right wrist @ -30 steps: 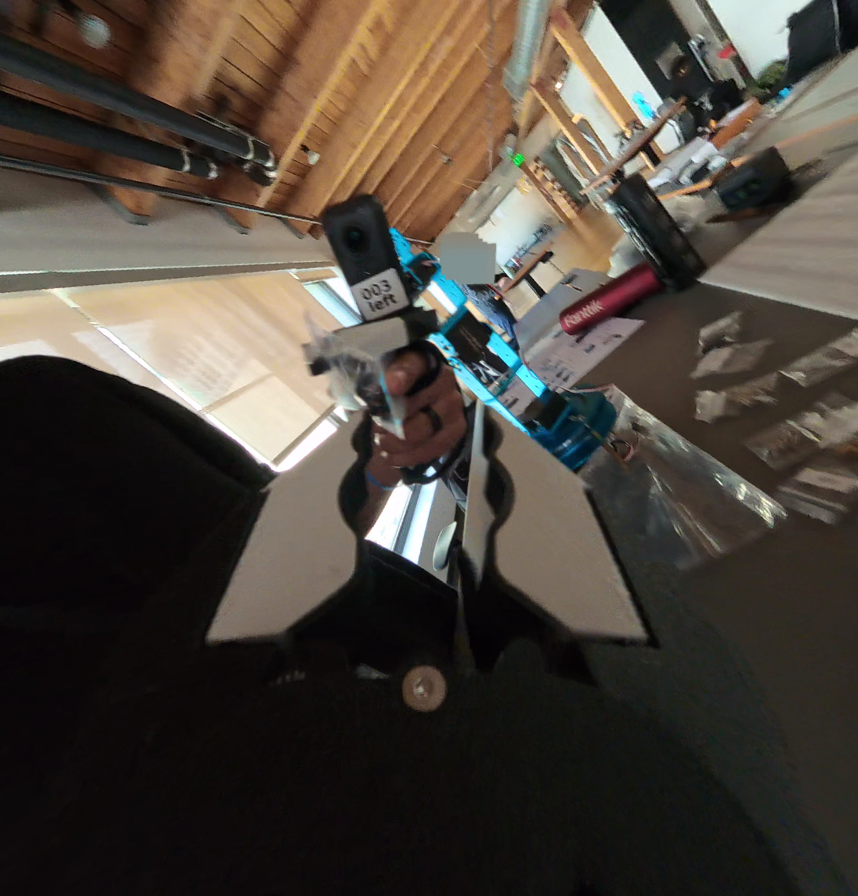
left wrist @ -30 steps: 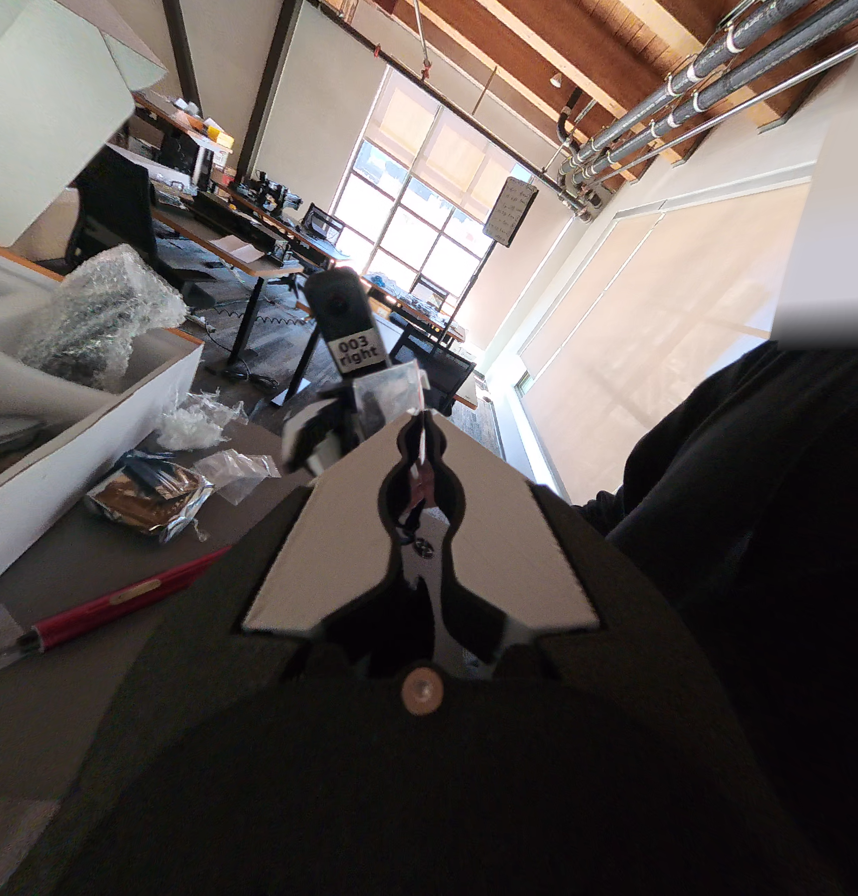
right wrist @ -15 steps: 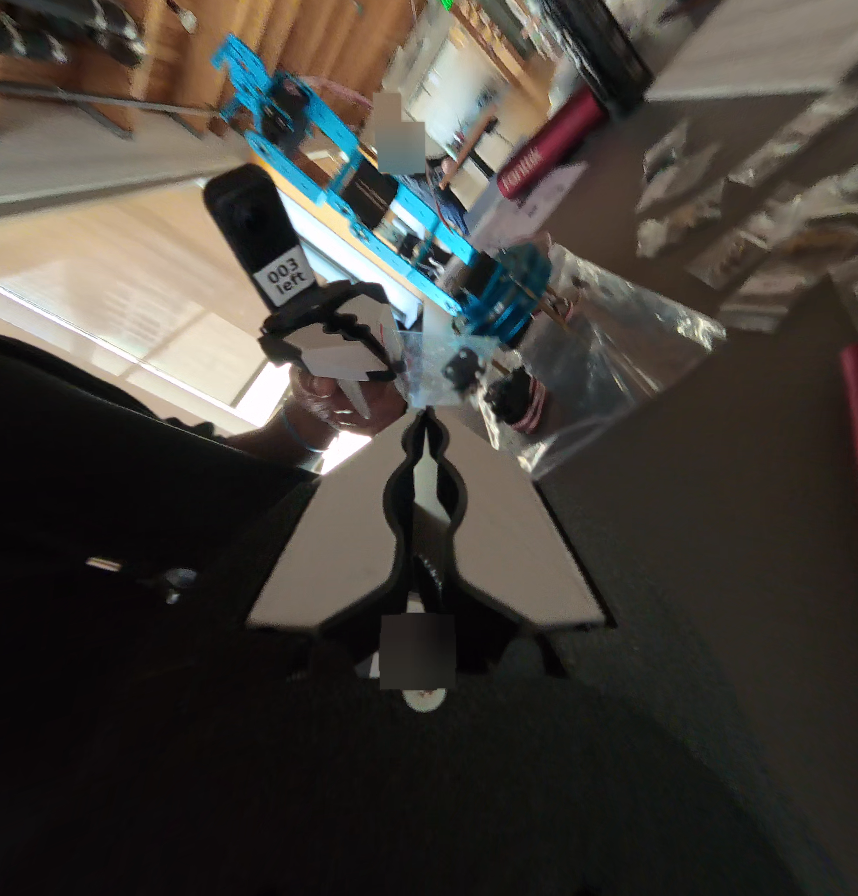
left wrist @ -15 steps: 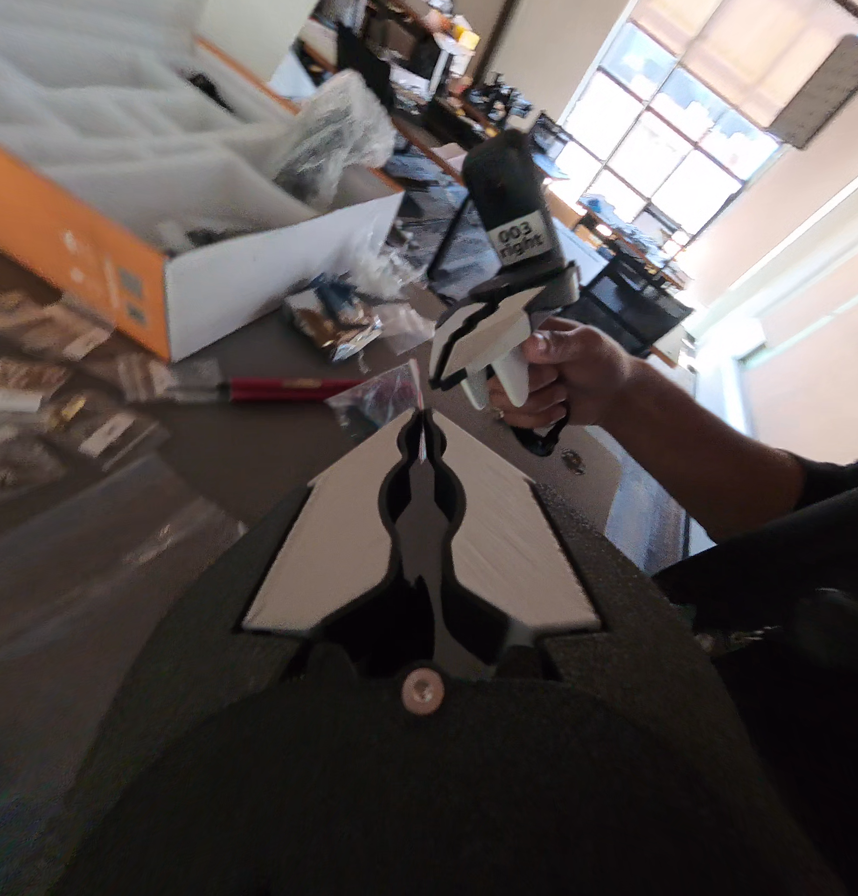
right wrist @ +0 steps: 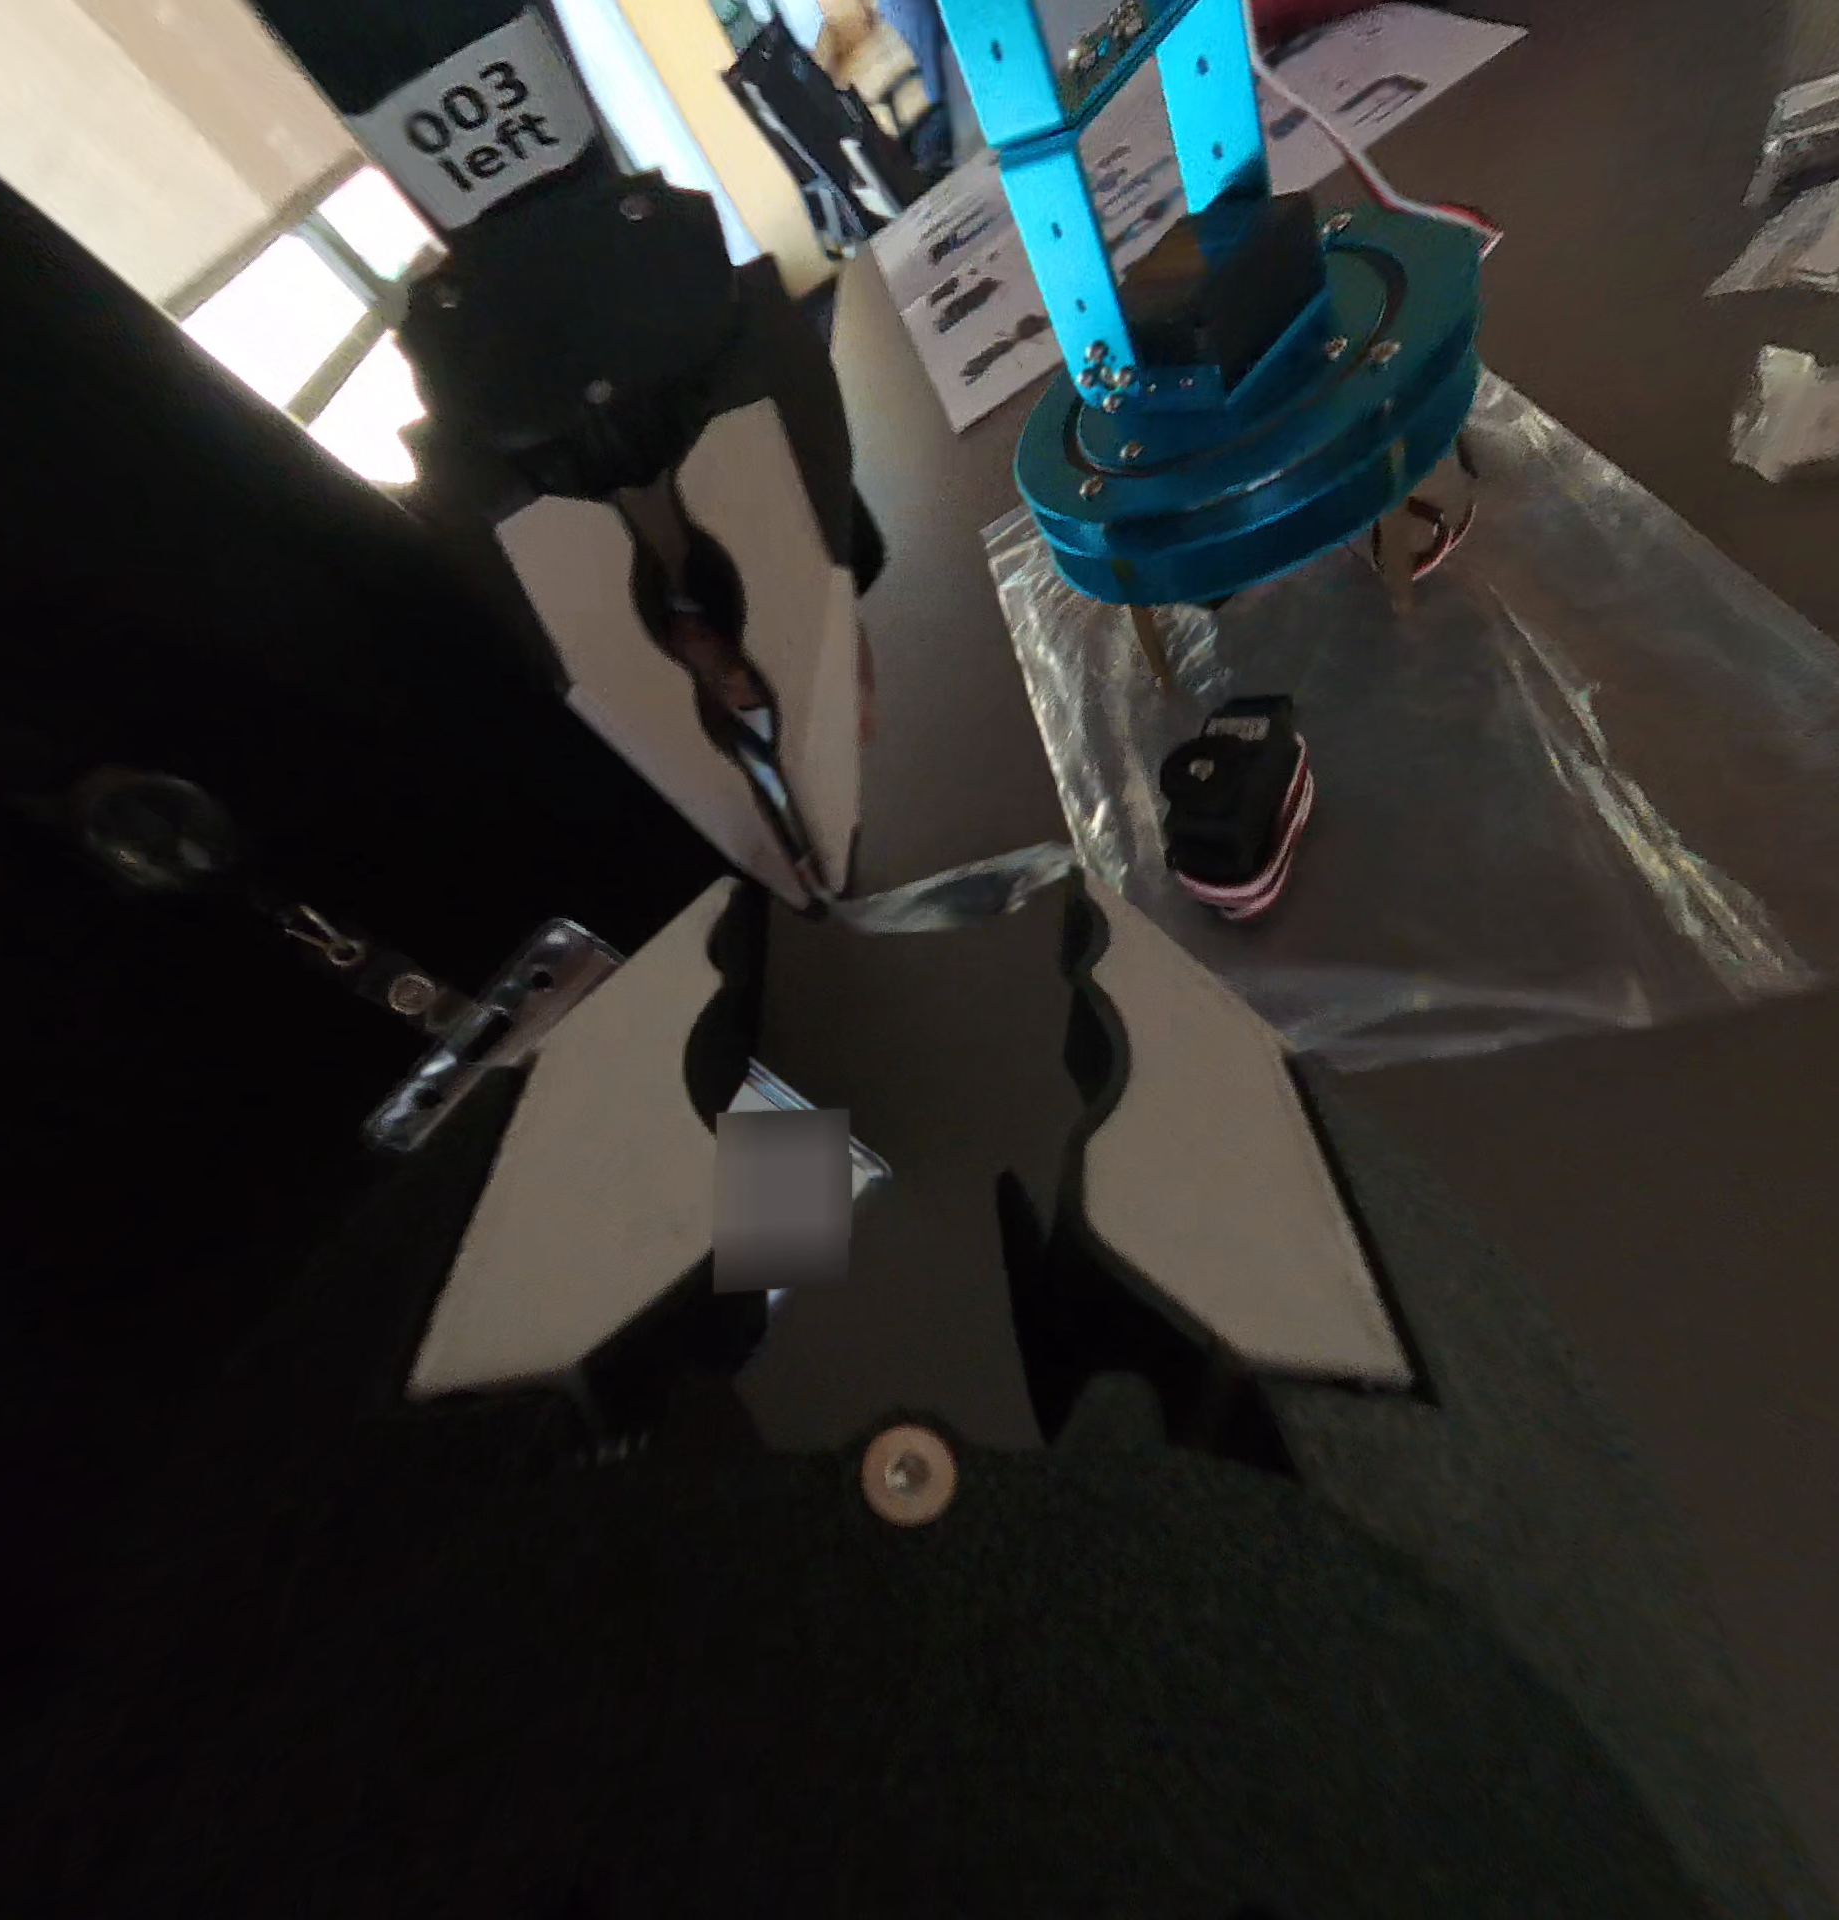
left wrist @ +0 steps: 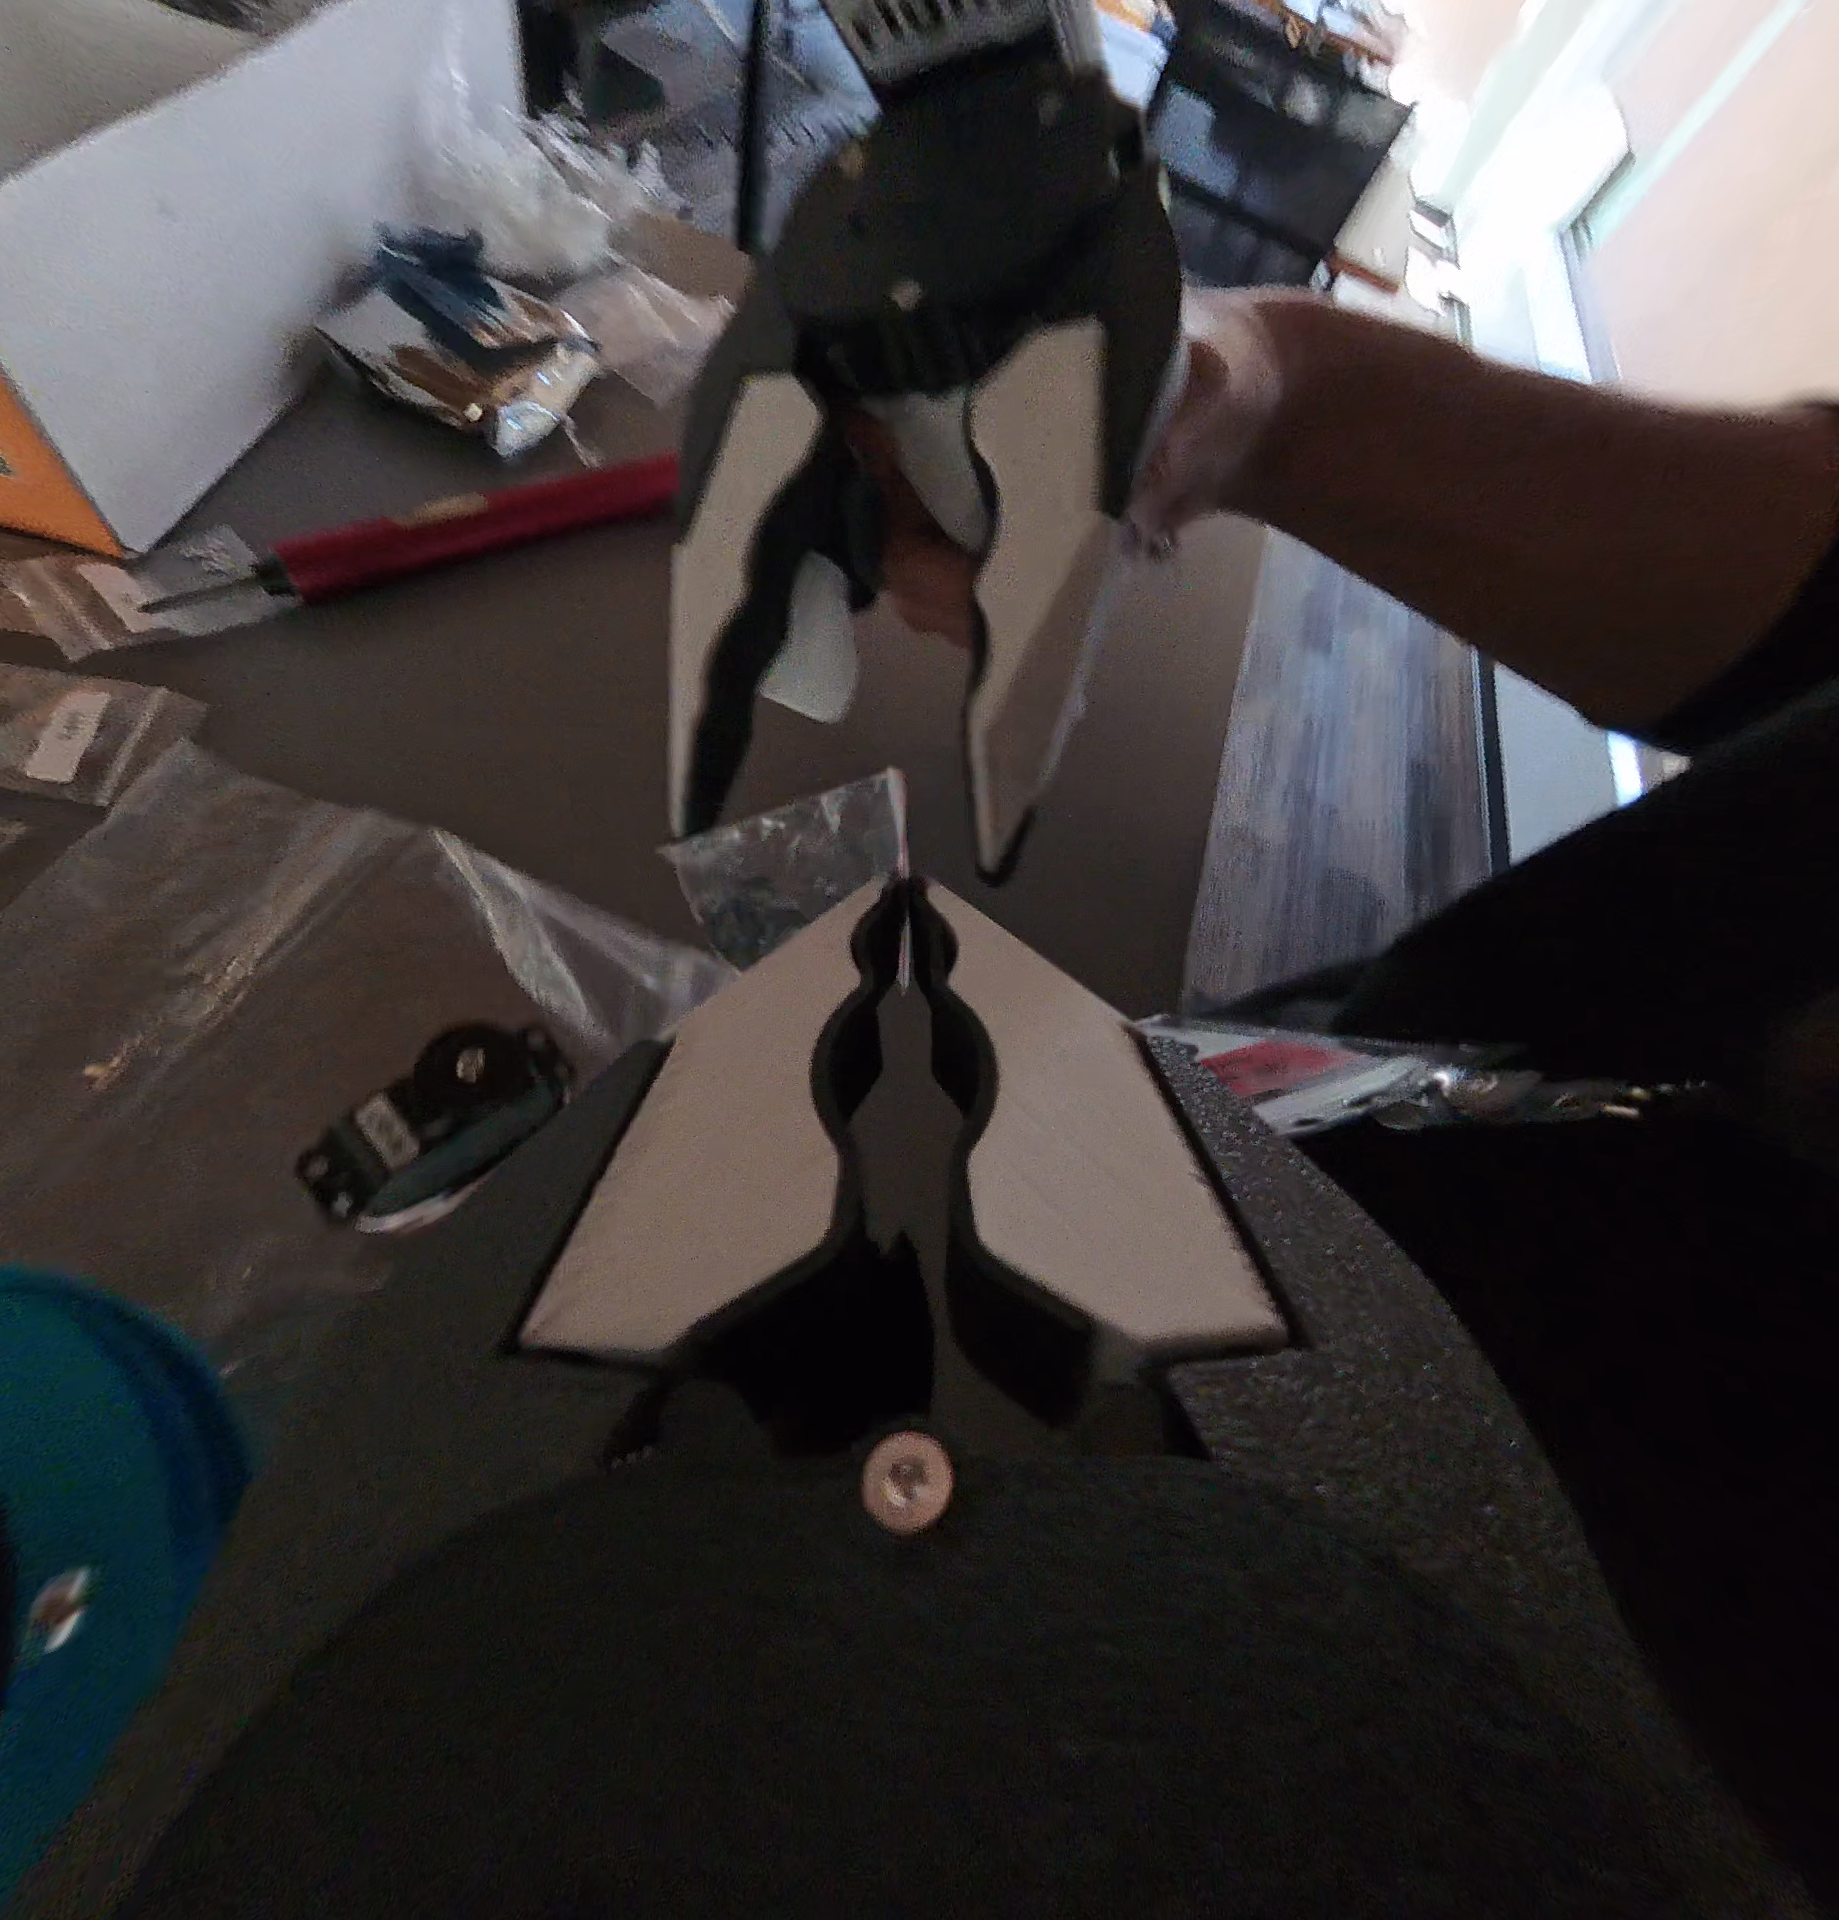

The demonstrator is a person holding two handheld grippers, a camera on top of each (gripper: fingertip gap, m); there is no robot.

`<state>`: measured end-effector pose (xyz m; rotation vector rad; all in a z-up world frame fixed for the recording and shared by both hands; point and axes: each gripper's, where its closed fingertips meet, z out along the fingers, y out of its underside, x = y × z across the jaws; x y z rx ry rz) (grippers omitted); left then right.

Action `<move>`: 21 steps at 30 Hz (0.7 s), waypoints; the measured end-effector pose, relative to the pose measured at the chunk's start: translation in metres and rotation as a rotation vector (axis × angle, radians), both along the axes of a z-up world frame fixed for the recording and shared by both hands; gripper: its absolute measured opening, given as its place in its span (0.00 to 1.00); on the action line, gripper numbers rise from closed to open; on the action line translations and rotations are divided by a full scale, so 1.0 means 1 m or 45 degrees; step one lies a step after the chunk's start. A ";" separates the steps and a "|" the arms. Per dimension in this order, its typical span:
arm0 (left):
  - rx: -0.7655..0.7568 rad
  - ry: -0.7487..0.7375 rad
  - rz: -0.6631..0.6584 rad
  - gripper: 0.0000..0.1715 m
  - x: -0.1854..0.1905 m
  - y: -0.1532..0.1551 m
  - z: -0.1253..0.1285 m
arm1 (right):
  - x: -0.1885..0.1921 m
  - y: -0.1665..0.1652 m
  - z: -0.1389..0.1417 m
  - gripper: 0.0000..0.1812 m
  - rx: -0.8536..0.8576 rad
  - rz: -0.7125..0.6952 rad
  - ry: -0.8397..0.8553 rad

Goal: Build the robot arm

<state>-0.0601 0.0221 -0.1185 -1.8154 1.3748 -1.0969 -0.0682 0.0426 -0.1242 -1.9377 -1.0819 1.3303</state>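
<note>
My left gripper is shut on the edge of a small clear plastic bag with small dark parts inside. It holds the bag above the dark table. My right gripper is open and empty and faces the left gripper tip to tip. In the left wrist view the right gripper hangs with its fingers on either side of the bag. In the right wrist view the left gripper pinches the bag just ahead of my open fingers.
A blue robot-arm base stands on a clear plastic sheet beside a black servo. A red-handled tool, a foil pouch, a white-and-orange box and small parts bags lie to the left. Less than 4 cm separates the two grippers' tips. The foil pouch sits 30 cm or so from the ends of my right fingers.
Both grippers have tilted down toward the table and come closer together. The right gripper has opened. The left gripper stays shut on the bag.
</note>
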 end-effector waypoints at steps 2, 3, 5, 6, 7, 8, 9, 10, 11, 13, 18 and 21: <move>0.066 0.017 -0.045 0.00 -0.026 -0.005 -0.001 | -0.025 -0.002 0.007 0.33 0.036 -0.055 0.002; 0.058 0.009 -0.069 0.00 -0.039 -0.007 0.000 | -0.039 -0.006 0.012 0.33 0.048 -0.064 0.013; 0.029 -0.029 -0.097 0.00 -0.061 -0.009 0.006 | -0.068 -0.014 0.015 0.31 0.096 -0.084 -0.014; 0.028 -0.060 -0.097 0.00 -0.071 -0.008 0.009 | -0.083 -0.022 0.011 0.30 0.096 -0.065 -0.050; 0.016 -0.093 -0.102 0.00 -0.079 -0.007 0.014 | -0.095 -0.031 0.003 0.25 0.072 -0.037 -0.119; -0.004 -0.121 -0.105 0.00 -0.085 -0.005 0.018 | -0.104 -0.038 -0.005 0.16 0.041 -0.017 -0.197; -0.016 -0.124 -0.101 0.00 -0.092 -0.001 0.018 | -0.112 -0.040 -0.007 0.09 0.036 -0.042 -0.221; -0.014 -0.121 -0.091 0.00 -0.098 0.002 0.017 | -0.117 -0.036 -0.006 0.02 0.059 -0.105 -0.219; -0.017 -0.129 -0.088 0.00 -0.102 0.004 0.017 | -0.117 -0.031 -0.005 0.01 0.081 -0.173 -0.216; -0.053 -0.135 -0.106 0.00 -0.110 0.001 0.015 | -0.113 -0.026 -0.007 0.01 0.034 -0.264 -0.197; -0.048 -0.050 -0.007 0.11 -0.123 0.005 -0.006 | -0.068 -0.012 -0.033 0.00 -0.049 -0.469 -0.320; -0.030 -0.043 0.063 0.11 -0.131 0.005 -0.010 | -0.030 0.007 -0.038 0.00 -0.106 -0.646 -0.293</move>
